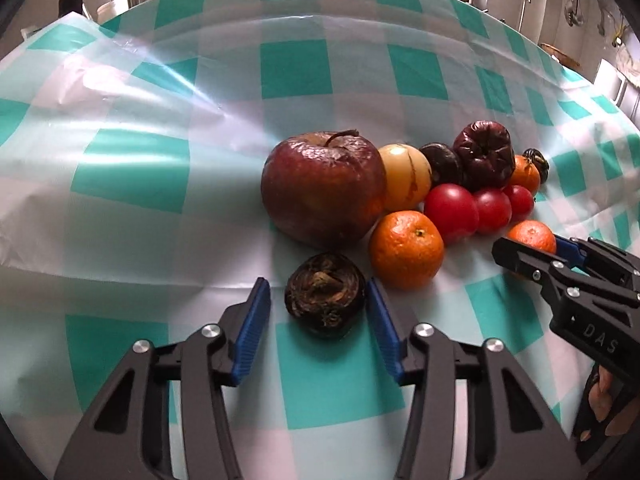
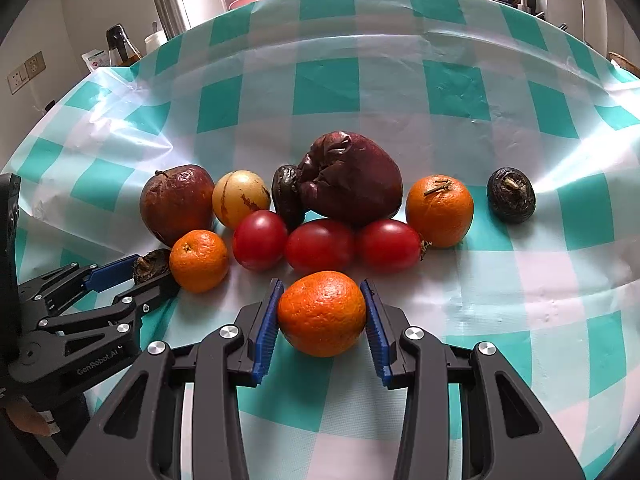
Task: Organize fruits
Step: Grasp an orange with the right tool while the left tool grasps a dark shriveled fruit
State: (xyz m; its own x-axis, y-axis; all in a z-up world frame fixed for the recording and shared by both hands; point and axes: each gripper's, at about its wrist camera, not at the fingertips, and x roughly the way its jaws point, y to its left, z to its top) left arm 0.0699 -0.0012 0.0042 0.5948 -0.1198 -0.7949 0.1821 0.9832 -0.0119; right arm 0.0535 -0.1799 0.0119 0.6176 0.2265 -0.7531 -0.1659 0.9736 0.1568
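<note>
On the teal-and-white checked plastic tablecloth (image 2: 460,88), the right gripper (image 2: 322,314) clamps a round orange mandarin (image 2: 322,312) just near of three red tomatoes (image 2: 320,245). Farther left, the left gripper (image 1: 319,302) stands spread around a dark shrivelled round fruit (image 1: 325,294), its right pad touching.

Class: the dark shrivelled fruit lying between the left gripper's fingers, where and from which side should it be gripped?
Grip the dark shrivelled fruit across its rounded flanks, level from the near side, as the left gripper already straddles it; the puckered top offers no flat hold.
</note>
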